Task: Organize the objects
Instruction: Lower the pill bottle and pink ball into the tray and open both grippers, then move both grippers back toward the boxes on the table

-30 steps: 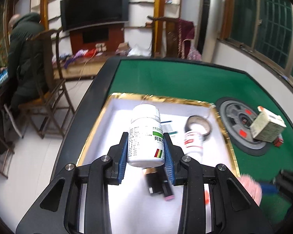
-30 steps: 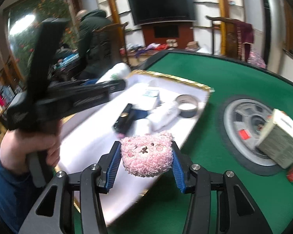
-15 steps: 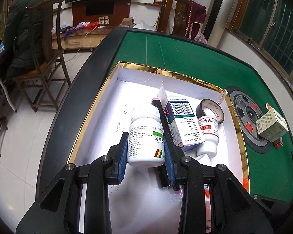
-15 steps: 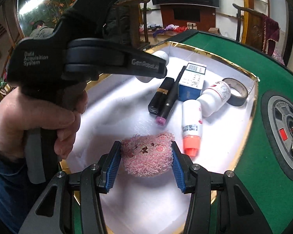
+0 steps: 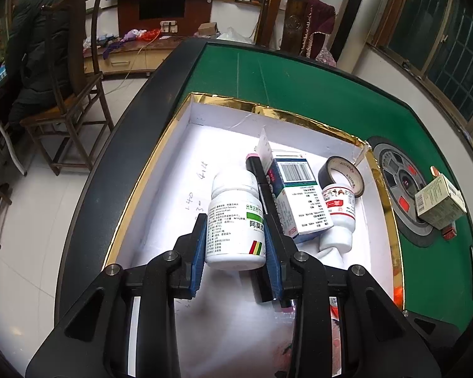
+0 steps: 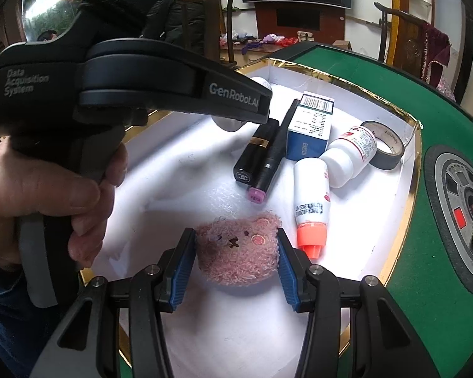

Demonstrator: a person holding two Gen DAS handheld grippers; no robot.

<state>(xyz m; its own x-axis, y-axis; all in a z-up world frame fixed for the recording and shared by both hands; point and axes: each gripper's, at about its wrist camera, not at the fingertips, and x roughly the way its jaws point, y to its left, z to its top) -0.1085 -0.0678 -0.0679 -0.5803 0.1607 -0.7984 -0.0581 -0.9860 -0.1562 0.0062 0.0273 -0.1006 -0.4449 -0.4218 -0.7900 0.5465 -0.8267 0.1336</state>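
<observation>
The left tool [image 5: 235, 245] has blue pads on black arms and grips a white bottle [image 5: 235, 220] whose label carries a green band and red, yellow and green stripes. The right tool [image 6: 236, 252], blue-padded too, clasps a fuzzy pink bear face [image 6: 236, 252] with rosy cheeks. The box [image 5: 224, 100] is white inside with a gold rim, on a green worktop [image 5: 299, 82] edged in black; at 1 o'clock from the bear lies a white bottle with an orange cap [image 6: 310, 208].
</observation>
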